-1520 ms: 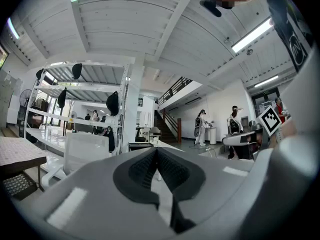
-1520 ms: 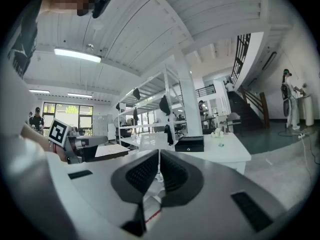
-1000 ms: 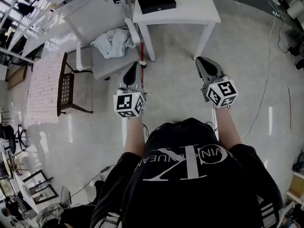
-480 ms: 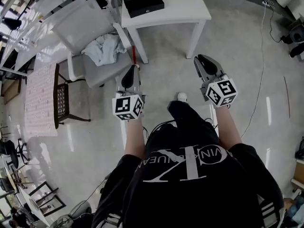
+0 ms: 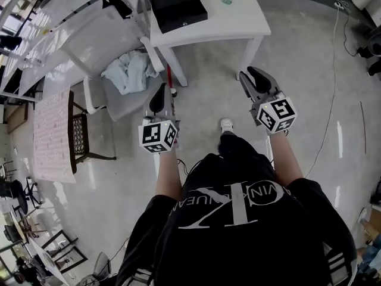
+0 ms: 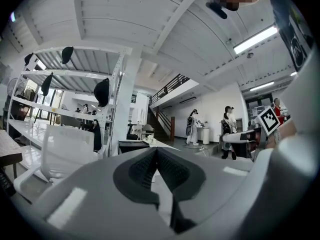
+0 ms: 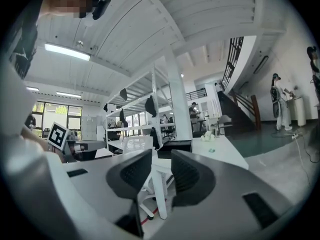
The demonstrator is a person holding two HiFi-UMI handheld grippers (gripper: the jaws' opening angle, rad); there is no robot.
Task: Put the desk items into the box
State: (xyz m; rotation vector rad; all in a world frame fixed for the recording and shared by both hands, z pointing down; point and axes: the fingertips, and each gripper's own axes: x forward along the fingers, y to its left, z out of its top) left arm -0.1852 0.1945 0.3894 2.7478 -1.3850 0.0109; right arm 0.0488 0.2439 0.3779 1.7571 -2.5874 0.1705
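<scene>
A black box (image 5: 178, 8) stands on the white table (image 5: 238, 22) at the top of the head view, with a small green item (image 5: 226, 0) lying to its right. Both grippers hang in the air over the floor, short of the table. My left gripper (image 5: 158, 95) is shut with nothing in it; its pads meet at the tips (image 6: 156, 156). My right gripper (image 5: 251, 77) is open a little and empty, and a table leg shows through the gap (image 7: 161, 171). The black box (image 7: 172, 145) and the table top (image 7: 222, 146) lie ahead of it.
A white chair (image 5: 98, 37) with a crumpled pale cloth (image 5: 126, 71) stands left of the table, close to my left gripper. White shelving (image 6: 75, 79) rises at the left. A cable (image 5: 330, 82) trails over the floor at the right. People stand far off (image 6: 192, 126).
The table and chair have come closer and lower in the head view, and a foot has stepped forward between the grippers. Both grippers keep the same pose and jaw state.
</scene>
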